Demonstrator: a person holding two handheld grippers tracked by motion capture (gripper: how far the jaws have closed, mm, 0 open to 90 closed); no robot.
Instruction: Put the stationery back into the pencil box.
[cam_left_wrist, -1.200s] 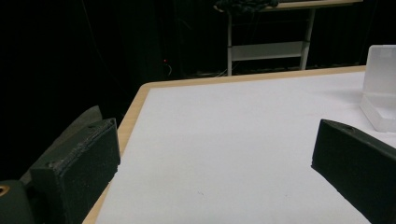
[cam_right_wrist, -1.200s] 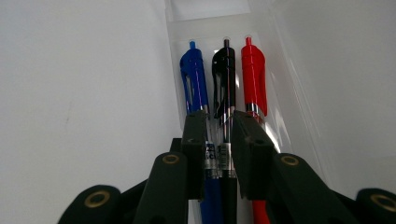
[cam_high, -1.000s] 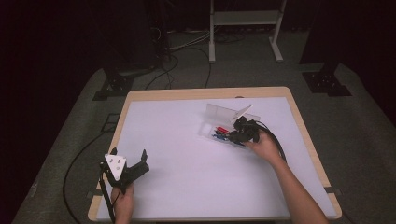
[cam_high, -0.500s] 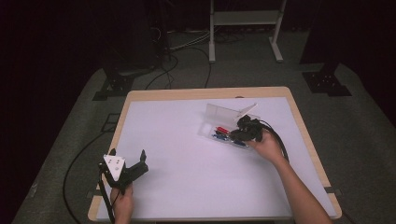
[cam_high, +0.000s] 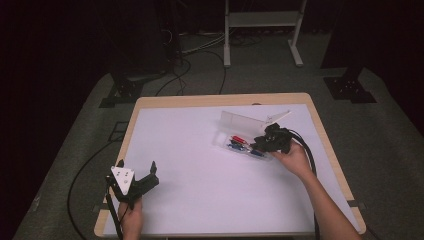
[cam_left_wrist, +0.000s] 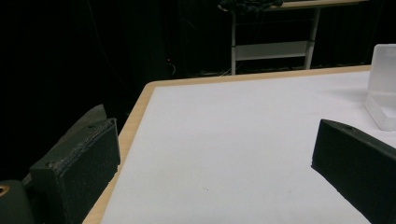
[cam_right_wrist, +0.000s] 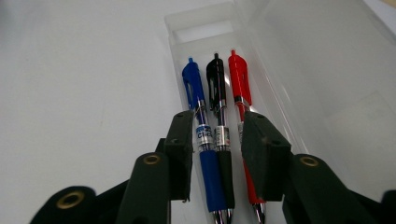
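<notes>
The right gripper (cam_right_wrist: 217, 140) hangs with its jaws partly spread, straddling the pens without visibly pinching any. Its own view counts three in the clear case (cam_right_wrist: 261, 60): blue pen (cam_right_wrist: 198, 109), black pen (cam_right_wrist: 218, 107), red pen (cam_right_wrist: 239, 88), lying parallel, clip ends pointing away from the jaws. The high view places that case (cam_high: 235, 131), lid raised, right of centre on the white table (cam_high: 190, 145). The left gripper (cam_high: 136, 176) rests wide open near the front left corner.

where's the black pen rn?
In the right gripper view the black pen lies in the open clear case, middle of three, between the blue pen and red pen, under the right gripper.
</notes>
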